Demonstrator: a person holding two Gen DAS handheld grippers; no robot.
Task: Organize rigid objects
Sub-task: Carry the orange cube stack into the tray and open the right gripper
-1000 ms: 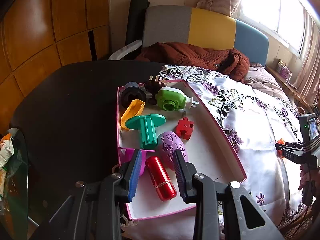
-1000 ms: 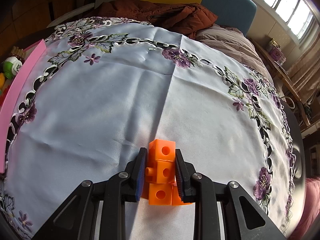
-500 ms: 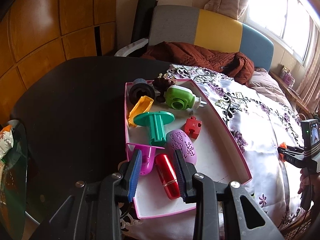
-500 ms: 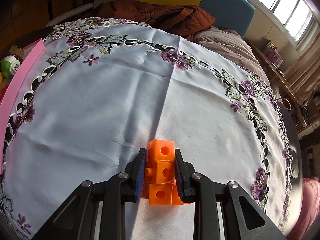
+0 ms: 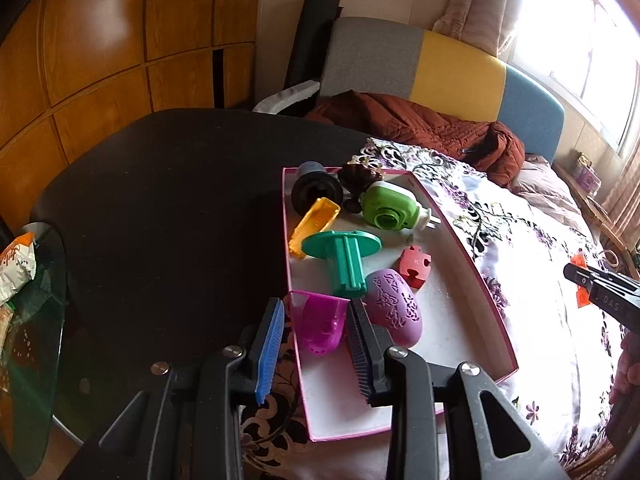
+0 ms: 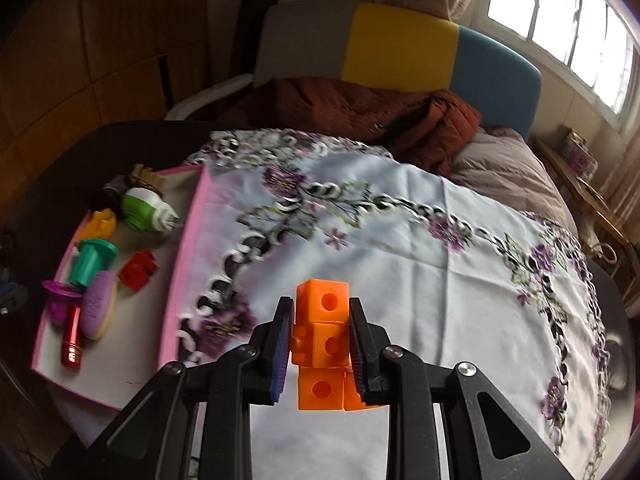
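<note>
My right gripper [image 6: 320, 344] is shut on a stack of orange cube blocks [image 6: 322, 340], held above the flowered tablecloth [image 6: 420, 264]. A pink-rimmed white tray [image 5: 460, 264] holds a green spool [image 5: 344, 256], a purple oval [image 5: 394, 312], a red puzzle piece [image 5: 414, 266], a green camera toy [image 5: 390, 208], a yellow piece [image 5: 314, 226], a black cylinder [image 5: 316, 190] and a magenta cup [image 5: 320, 326]. A red tube [image 6: 72, 336] lies in the tray [image 6: 180, 264]. My left gripper [image 5: 316, 340] is open, its fingers either side of the magenta cup at the tray's near left wall.
A dark round table [image 5: 160, 200] lies left of the tray. A sofa with a brown coat [image 6: 360, 112] stands behind. A glass side table with a snack bag [image 5: 16, 264] is at far left. The right gripper shows in the left wrist view [image 5: 600, 284].
My right gripper has lifted the orange blocks off the cloth and swung left, bringing the tray into view. My left gripper has drawn back and left; the red tube is now hidden from it.
</note>
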